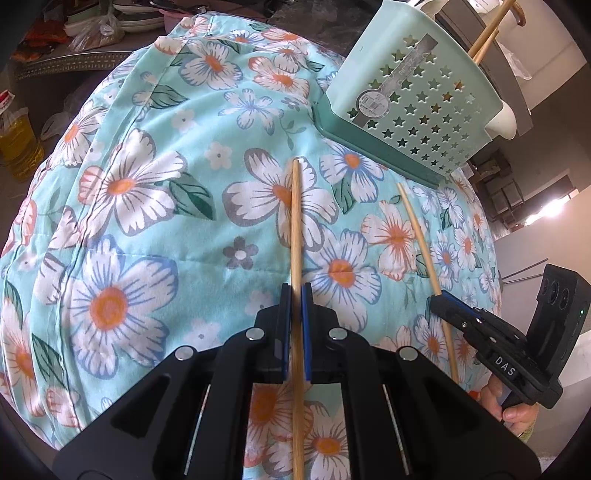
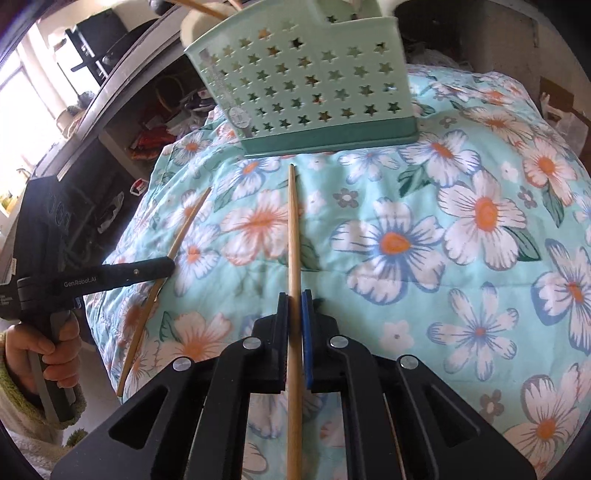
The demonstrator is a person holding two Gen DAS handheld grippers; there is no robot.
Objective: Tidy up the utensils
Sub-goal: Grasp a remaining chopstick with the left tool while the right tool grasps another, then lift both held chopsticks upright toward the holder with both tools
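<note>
My left gripper (image 1: 296, 291) is shut on a wooden chopstick (image 1: 296, 229) that points toward the mint green star-holed utensil basket (image 1: 417, 96). My right gripper (image 2: 295, 299) is shut on a second wooden chopstick (image 2: 293, 229), its tip just short of the basket (image 2: 314, 81). Each gripper shows in the other's view: the right one (image 1: 441, 297) at the lower right with its chopstick (image 1: 417, 229), the left one (image 2: 168, 264) at the left with its chopstick (image 2: 188, 221). Both chopsticks are held low over the floral cloth (image 1: 147, 221). More chopsticks (image 1: 487, 33) stand in the basket.
The basket stands on the floral quilt (image 2: 461, 221) near its far edge. A bottle of yellow oil (image 1: 16, 144) and cluttered shelves (image 1: 110, 22) lie beyond the cloth's left edge. Dark shelving and a bright window (image 2: 22, 81) are at the left in the right wrist view.
</note>
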